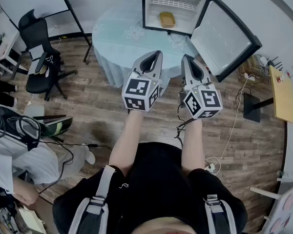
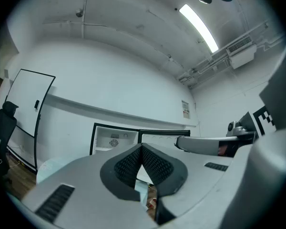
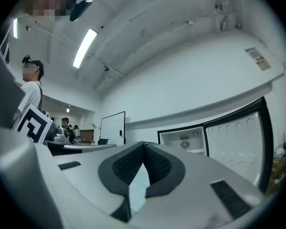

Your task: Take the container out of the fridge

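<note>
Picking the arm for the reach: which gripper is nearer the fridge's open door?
The right gripper: its tip sits just beside the swung-open fridge door, while the left gripper lies farther over, in front of the round table.

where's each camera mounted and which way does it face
Head view: on the person's head, looking down at both forearms, left gripper, right gripper and the open fridge.
Left gripper view: on the left gripper, looking along its shut jaws toward the fridge.
Right gripper view: on the right gripper, along its shut jaws, same way.
Shared: both gripper views show the fridge.
</note>
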The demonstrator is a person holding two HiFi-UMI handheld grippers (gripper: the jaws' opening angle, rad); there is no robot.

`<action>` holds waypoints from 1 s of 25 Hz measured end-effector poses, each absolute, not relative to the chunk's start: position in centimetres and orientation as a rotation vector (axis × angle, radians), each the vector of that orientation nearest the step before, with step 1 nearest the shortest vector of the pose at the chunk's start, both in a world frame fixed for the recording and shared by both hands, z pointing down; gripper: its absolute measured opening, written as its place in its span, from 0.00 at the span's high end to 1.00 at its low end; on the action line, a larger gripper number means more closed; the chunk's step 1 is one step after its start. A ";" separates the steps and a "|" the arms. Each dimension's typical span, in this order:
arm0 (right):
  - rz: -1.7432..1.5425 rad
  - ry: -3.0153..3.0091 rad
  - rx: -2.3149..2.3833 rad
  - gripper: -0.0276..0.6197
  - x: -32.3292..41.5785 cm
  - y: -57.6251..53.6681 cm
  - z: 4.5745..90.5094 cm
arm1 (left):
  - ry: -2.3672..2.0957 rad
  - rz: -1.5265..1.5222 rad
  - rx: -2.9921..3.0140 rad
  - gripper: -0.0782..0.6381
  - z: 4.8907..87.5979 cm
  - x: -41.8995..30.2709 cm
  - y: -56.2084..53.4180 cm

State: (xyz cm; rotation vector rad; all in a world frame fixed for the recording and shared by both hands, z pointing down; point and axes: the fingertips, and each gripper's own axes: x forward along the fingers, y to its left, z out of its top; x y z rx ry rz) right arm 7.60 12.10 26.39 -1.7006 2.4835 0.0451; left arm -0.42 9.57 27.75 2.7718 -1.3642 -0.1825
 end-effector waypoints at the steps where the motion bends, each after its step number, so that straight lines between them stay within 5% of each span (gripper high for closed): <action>1: 0.044 2.482 -1.701 0.95 7.8 12.4 26.4 | -1.363 -0.178 2.773 0.89 27.8 -0.2 9.9; 25: 0.130 2.442 -1.729 0.95 14.1 13.4 26.2 | -1.530 -0.047 2.620 0.89 28.8 2.3 10.6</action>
